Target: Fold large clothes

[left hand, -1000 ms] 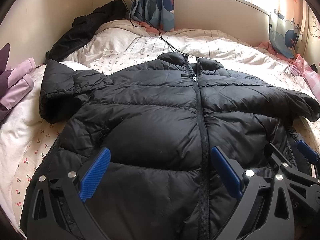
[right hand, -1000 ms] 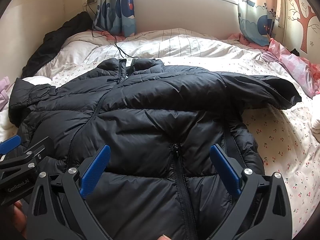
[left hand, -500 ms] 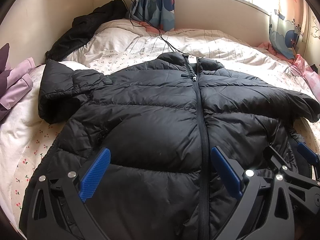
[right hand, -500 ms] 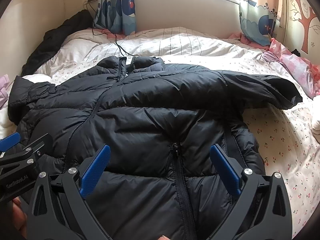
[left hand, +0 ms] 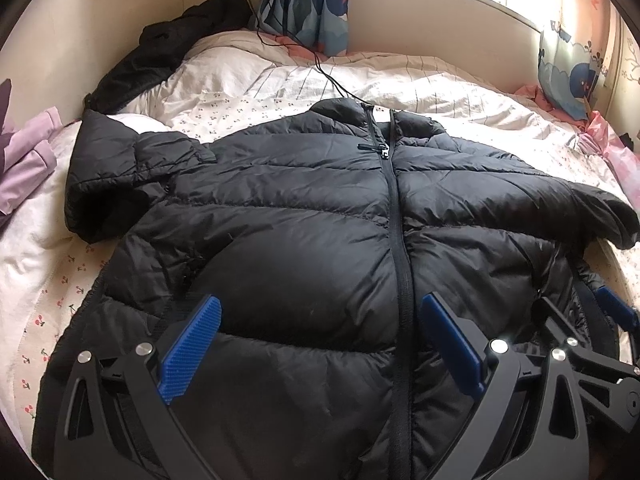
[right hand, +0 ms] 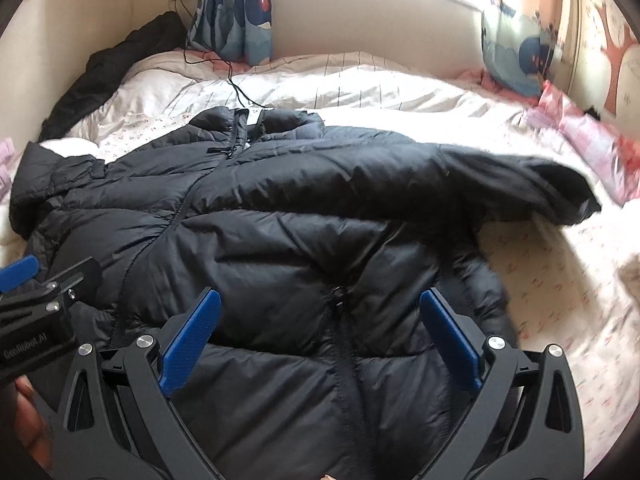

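A black puffer jacket lies front up and zipped on the bed, collar toward the far wall, both sleeves spread outward. My left gripper hovers open above its lower left front, nothing between the blue pads. The right gripper shows at the right edge of the left wrist view. In the right wrist view the jacket fills the middle, and my right gripper stands open over the lower right front near a pocket zip. The left gripper shows at that view's left edge.
The bed carries a white quilt with stripes and small cherries. Another black garment is piled at the far left corner by the wall. Purple clothes lie at the left edge, pink bedding at the right. A charger cable runs down from the wall socket.
Both grippers stay open. The right wrist view has swung slightly to the right, with motion blur at its right side. The jacket lies as before.
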### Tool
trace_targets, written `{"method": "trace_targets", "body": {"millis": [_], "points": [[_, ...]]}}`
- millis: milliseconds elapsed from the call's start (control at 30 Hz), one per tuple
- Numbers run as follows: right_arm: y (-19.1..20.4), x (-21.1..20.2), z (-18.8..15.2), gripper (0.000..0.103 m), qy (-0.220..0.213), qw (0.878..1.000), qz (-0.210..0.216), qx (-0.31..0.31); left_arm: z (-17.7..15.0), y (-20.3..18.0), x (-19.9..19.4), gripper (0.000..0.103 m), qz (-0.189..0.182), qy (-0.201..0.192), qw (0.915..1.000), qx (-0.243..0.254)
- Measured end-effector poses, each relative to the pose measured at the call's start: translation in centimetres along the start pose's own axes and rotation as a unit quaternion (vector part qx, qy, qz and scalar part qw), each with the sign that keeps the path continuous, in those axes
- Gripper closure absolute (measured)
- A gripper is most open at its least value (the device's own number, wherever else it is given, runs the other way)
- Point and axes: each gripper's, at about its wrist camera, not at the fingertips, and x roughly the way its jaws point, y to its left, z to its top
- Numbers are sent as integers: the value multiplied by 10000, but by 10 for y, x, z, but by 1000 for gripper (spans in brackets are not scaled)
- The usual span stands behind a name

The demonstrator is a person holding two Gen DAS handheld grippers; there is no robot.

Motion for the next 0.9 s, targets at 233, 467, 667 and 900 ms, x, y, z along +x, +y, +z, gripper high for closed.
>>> {"method": "trace_targets", "body": {"millis": [233,467,667,900], "points": [[-83,-8,39,7,-351,9963,-691,-367,0,2,9,7,-76,159,9998,-135],[-224,43,114,7,211,9705,-2048,-1252,-1,1,15,7,-33,225,9996,-144],[-287,130,108,7,1692,9369,-2344,-1964,-4,-2,25,7,-84,406,9991,-133],[-340,190,111,94,1888,9720,-1343,-379,-6,-4,29,7,-44,461,9989,-91]]}}
